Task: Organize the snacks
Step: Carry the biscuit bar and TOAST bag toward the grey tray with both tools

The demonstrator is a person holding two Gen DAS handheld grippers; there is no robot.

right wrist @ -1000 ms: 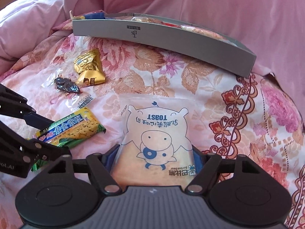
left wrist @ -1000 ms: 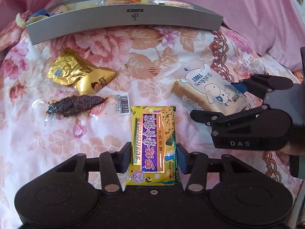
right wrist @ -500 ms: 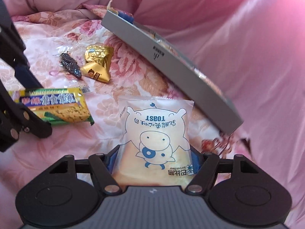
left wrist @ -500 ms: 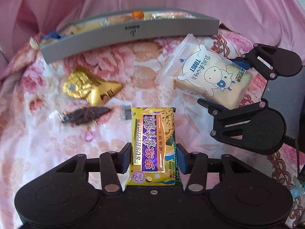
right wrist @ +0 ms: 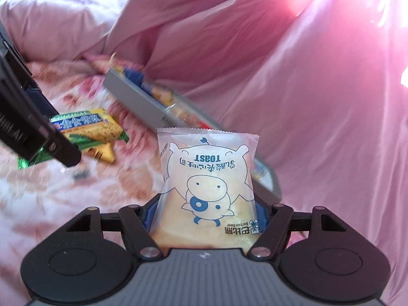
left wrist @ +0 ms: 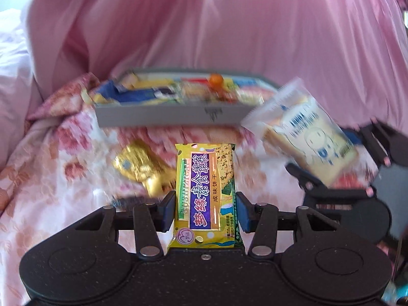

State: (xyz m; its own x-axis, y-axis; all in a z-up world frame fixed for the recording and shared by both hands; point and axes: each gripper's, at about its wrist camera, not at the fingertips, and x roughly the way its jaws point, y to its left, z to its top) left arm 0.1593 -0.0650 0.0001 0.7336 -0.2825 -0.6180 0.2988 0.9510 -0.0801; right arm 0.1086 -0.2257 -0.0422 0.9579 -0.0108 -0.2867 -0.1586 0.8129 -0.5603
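Both packets lifted nearer the tray (left wrist: 163, 117): left claw (left wrist: 206, 210) clamps cracker pack (left wrist: 206, 191), right claw (right wrist: 204, 213) clamps toast (right wrist: 207, 186)

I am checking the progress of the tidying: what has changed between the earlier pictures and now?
Both claws lifted their packets off the bedspread and carried them toward the grey box. The left claw holds the cracker pack, the right claw the toast pack. Both grips are unchanged, nothing was released. The gold packet stayed on the bedspread.
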